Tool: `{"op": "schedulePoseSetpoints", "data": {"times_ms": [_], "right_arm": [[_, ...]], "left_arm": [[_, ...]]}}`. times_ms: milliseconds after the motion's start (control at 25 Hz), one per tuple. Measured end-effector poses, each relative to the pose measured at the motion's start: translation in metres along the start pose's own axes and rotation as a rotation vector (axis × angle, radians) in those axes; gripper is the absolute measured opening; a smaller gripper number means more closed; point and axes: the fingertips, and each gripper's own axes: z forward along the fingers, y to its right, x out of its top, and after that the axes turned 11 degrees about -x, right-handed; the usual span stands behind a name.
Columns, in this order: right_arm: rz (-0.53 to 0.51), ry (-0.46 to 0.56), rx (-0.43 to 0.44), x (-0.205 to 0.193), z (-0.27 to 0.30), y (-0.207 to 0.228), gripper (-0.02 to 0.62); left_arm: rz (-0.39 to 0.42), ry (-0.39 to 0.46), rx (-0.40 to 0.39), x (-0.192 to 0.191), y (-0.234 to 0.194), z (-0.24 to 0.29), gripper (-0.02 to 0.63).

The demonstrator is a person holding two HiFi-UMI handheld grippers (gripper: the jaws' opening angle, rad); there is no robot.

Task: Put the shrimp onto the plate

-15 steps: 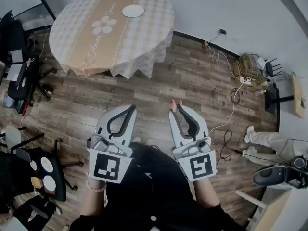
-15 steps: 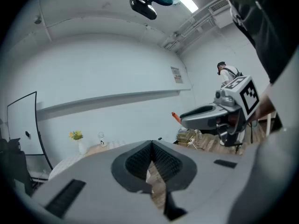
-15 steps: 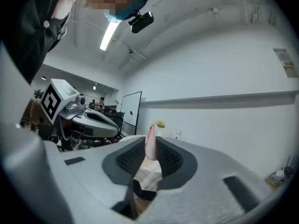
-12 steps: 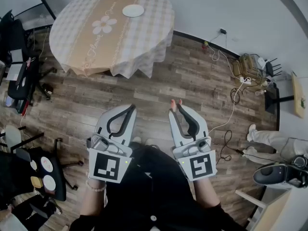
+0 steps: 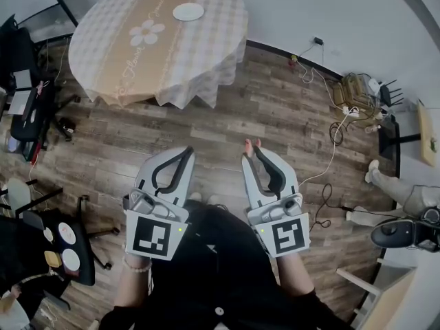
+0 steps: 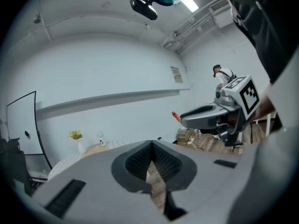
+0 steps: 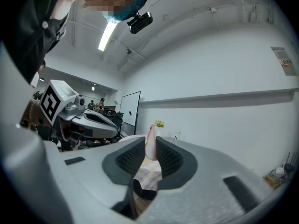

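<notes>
Left claw (image 5: 187, 154) and right claw (image 5: 251, 150): smooth grey plastic (pads black, ribbed). Tabletop (image 5: 117, 53): checked cloth. Floor (image 5: 275, 115): matt wood planks.

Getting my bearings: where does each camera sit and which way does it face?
Head view: on the person's head, steeply down at table and plate; forearms show.
Left gripper view: on the left hand-held gripper, along its shut jaws, toward the wall.
Right gripper view: on the right hand-held gripper, along jaws shut on the shrimp, toward the table.
All show the shrimp.
</notes>
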Motion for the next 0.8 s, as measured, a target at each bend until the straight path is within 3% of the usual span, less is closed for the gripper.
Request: {"op": "schedulePoseSetpoints", "data": {"times_ms": [800], "right_arm": [[0.013, 0.043, -0.003, 0.007, -0.01, 0.024, 0.052]], "left_arm": [[0.016, -0.005, 0.02, 0.014, 0.01, 0.011, 0.0]]}}
